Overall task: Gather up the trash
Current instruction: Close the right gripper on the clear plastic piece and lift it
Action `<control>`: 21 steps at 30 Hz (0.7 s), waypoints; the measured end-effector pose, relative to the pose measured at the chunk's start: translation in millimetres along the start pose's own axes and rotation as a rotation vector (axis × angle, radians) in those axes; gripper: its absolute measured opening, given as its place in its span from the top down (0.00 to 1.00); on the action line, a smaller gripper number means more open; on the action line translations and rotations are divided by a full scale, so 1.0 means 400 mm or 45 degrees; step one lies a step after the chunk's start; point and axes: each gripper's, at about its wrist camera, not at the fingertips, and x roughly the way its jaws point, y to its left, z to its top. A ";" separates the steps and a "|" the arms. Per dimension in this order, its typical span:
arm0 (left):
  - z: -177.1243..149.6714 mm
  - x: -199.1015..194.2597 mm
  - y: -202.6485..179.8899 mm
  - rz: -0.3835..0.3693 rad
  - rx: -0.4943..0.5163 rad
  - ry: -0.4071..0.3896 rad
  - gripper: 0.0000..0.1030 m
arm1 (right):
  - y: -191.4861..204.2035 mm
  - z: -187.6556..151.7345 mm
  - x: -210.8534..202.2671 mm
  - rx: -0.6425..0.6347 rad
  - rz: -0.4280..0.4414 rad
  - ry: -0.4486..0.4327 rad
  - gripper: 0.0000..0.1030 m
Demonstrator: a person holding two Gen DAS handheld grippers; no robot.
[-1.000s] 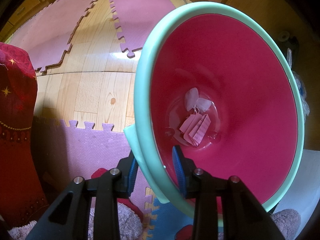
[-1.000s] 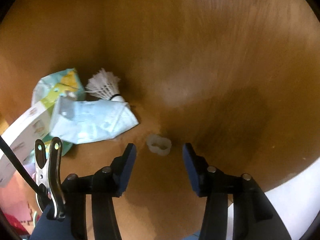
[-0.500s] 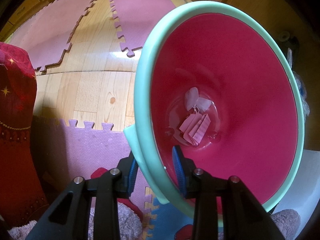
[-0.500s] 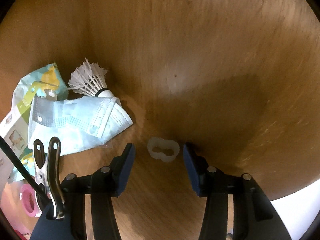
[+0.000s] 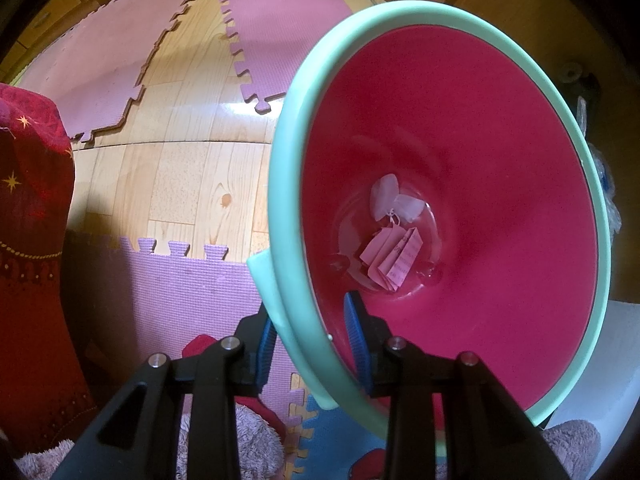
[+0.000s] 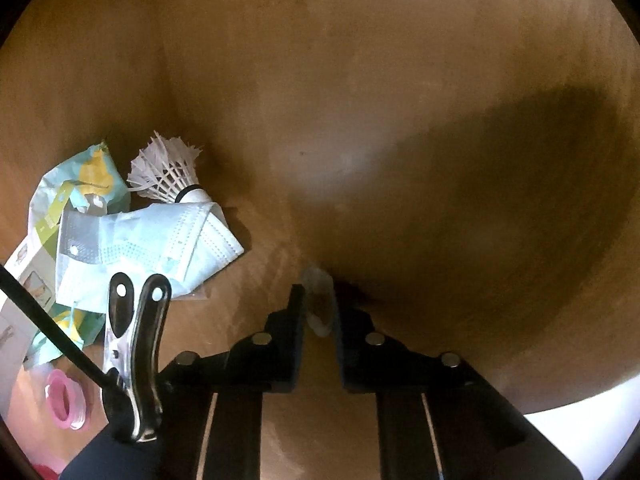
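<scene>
right jaws: just closing, right gripper (image 6: 318,304) pinching clear plastic ring (image 6: 318,300)
left jaws: left gripper (image 5: 310,330) clamped on bucket (image 5: 288,200) rim

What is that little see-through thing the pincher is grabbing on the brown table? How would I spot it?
Start at the brown wooden table and find the heap of litter on its left, with the blue face mask and white shuttlecock. Right of that heap, alone between the jaws of the right gripper, sits the small clear plastic piece. Only it is see-through.
</scene>
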 end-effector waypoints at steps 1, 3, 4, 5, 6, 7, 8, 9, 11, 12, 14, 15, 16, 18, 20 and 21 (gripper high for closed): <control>0.000 0.000 0.000 0.000 0.000 0.000 0.66 | -0.005 0.001 0.002 -0.003 0.005 0.002 0.89; 0.000 0.000 0.000 0.000 0.000 0.000 0.67 | -0.013 0.003 0.004 -0.012 0.012 0.002 0.90; 0.000 0.000 0.000 0.001 0.000 0.000 0.67 | -0.013 0.003 0.006 -0.016 0.015 0.002 0.91; 0.000 0.000 0.000 0.001 0.000 0.000 0.66 | -0.017 0.003 0.007 -0.018 0.018 0.002 0.92; 0.000 0.000 0.000 0.001 0.001 0.000 0.66 | -0.025 0.003 0.007 -0.017 0.030 -0.002 0.92; 0.001 0.000 0.000 0.001 0.000 0.000 0.66 | -0.032 0.002 0.004 -0.018 0.037 -0.005 0.92; 0.001 0.000 0.000 0.001 0.000 0.000 0.67 | -0.034 -0.003 0.003 -0.020 0.043 -0.008 0.92; 0.001 0.000 0.000 0.001 0.000 0.001 0.67 | -0.046 -0.006 -0.006 -0.025 0.047 -0.012 0.92; 0.001 0.000 0.000 0.001 0.000 0.000 0.67 | -0.065 -0.012 -0.023 -0.038 0.065 -0.025 0.92; 0.001 0.000 0.000 0.001 0.000 0.000 0.66 | -0.069 -0.025 -0.039 -0.048 0.067 -0.031 0.92; 0.001 0.000 0.000 0.000 0.000 0.000 0.67 | -0.077 -0.027 -0.047 -0.056 0.078 -0.038 0.92; 0.001 0.000 0.000 0.000 0.000 0.000 0.67 | -0.083 -0.028 -0.051 -0.062 0.082 -0.041 0.92; 0.001 0.000 0.000 0.000 0.000 0.001 0.67 | -0.085 -0.029 -0.053 -0.067 0.085 -0.042 0.92; 0.001 0.000 0.000 0.001 0.000 0.001 0.67 | -0.082 -0.032 -0.055 -0.075 0.099 -0.043 0.92; 0.001 0.000 0.000 0.001 0.000 0.001 0.67 | -0.066 -0.037 -0.057 -0.083 0.111 -0.043 0.92; 0.001 0.000 0.000 0.001 0.001 0.000 0.67 | -0.061 -0.039 -0.062 -0.087 0.117 -0.042 0.92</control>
